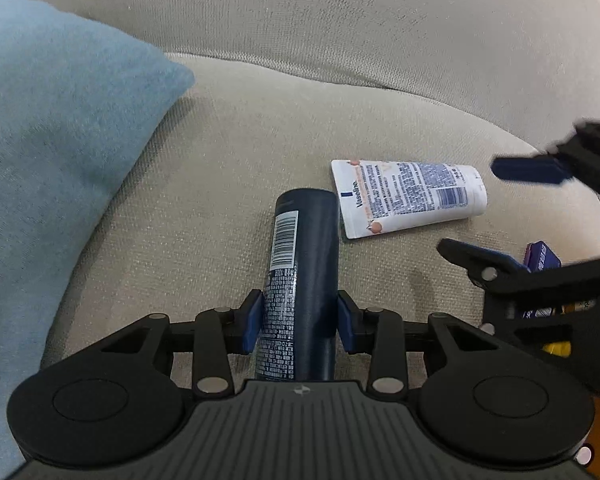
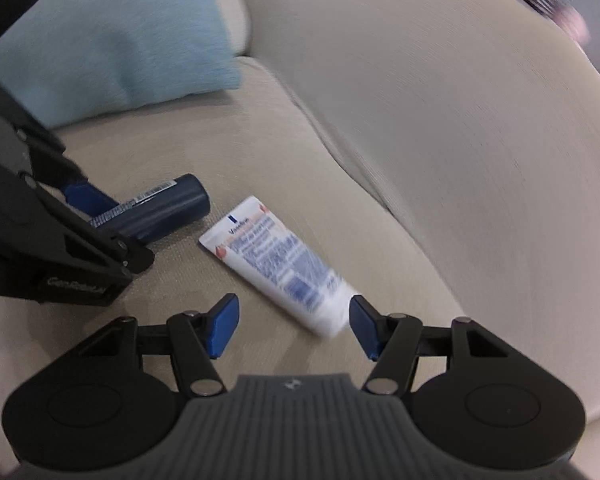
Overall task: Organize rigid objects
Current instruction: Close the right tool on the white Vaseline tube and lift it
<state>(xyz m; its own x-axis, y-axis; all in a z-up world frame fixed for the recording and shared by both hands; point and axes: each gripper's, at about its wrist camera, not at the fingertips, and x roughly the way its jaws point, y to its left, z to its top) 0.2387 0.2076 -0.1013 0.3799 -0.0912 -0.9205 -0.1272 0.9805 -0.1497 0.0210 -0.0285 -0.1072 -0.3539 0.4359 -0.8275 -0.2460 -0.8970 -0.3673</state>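
Observation:
A dark blue spray can [image 1: 306,240] with a barcode lies along the beige sofa seat [image 1: 204,168]. My left gripper [image 1: 300,320] is shut on its near end, both blue pads pressed to its sides; the right wrist view shows the same can [image 2: 172,210] and left gripper [image 2: 108,224]. Just right of the can lies a white Vaseline tube [image 1: 408,196]. My right gripper [image 2: 294,326] stands open over the cap end of the tube [image 2: 276,264], the right pad close beside it and the left pad well apart. It also shows from the left as right gripper [image 1: 500,216].
A light blue pillow [image 1: 52,140] rests on the seat to the left, against the beige backrest [image 1: 340,20]. A small purple packet [image 1: 542,256] and something yellow [image 1: 556,346] sit behind the right gripper's frame at the seat's right edge.

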